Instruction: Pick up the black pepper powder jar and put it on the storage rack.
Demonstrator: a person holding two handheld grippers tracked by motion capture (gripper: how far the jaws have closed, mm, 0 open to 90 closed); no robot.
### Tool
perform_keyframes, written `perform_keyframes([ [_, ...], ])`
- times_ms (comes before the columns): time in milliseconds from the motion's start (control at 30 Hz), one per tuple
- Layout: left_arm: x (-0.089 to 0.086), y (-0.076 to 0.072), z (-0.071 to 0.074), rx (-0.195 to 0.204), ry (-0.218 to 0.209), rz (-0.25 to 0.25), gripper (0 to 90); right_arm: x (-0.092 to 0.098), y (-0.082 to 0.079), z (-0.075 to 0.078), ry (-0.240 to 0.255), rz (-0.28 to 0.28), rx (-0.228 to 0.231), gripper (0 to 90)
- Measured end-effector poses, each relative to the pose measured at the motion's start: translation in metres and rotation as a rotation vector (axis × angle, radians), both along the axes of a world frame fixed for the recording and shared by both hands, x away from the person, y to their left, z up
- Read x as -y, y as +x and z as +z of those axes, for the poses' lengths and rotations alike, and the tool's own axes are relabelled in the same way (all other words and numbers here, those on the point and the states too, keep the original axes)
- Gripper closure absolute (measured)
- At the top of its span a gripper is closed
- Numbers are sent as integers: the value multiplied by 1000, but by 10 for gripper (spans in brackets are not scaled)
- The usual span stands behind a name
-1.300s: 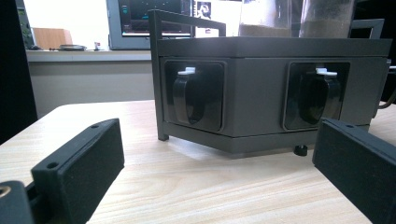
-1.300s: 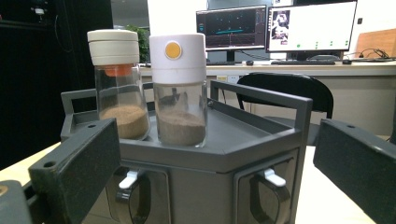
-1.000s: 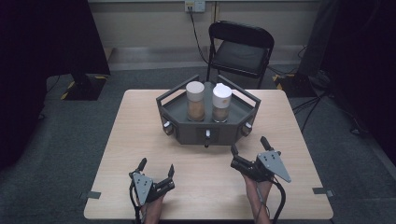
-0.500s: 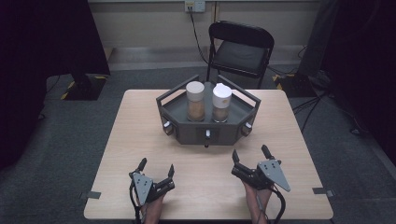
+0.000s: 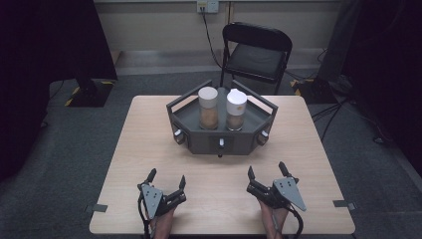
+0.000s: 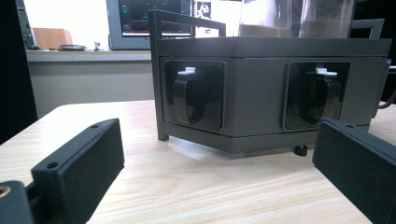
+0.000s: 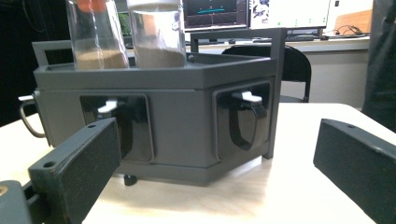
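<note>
A dark grey six-sided tray (image 5: pixel 199 140) with handle bars stands at the table's far middle. In it stand two clear jars of brown powder: one with a beige lid (image 5: pixel 208 107), one with a white lid (image 5: pixel 236 109). Black latches with white tabs (image 6: pixel 189 95) sit in the tray's front faces. My left gripper (image 5: pixel 166 177) rests open near the front edge, left of centre, with nothing between its jaws. My right gripper (image 5: pixel 266 169) is open and holds nothing, right of centre. Both point at the tray (image 6: pixel 252 102) (image 7: pixel 182 112), well short of it.
A black folding chair (image 5: pixel 256 52) stands behind the light wooden table (image 5: pixel 149 129). Bare tabletop lies between the grippers and the tray. Monitors (image 7: pixel 215 11) show on a desk beyond. Dark curtains flank the room.
My right gripper has drawn back slightly toward the near edge of the table. The left gripper and the tray have stayed put.
</note>
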State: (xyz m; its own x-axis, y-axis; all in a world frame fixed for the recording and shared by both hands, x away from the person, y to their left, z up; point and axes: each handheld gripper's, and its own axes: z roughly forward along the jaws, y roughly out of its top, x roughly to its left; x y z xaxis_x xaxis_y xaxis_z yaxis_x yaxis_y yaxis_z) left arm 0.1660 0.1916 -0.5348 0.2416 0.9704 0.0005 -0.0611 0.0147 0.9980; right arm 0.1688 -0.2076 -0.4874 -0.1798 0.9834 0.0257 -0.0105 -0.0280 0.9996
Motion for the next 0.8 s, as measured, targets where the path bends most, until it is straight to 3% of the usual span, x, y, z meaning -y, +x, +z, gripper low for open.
perform_keyframes([
  [200,0,0,0,0,0,0,14,1,-4,-9,-21,-22,17,0],
  [800,0,0,0,0,0,0,14,6,-6,-31,-18,-40,8,0],
])
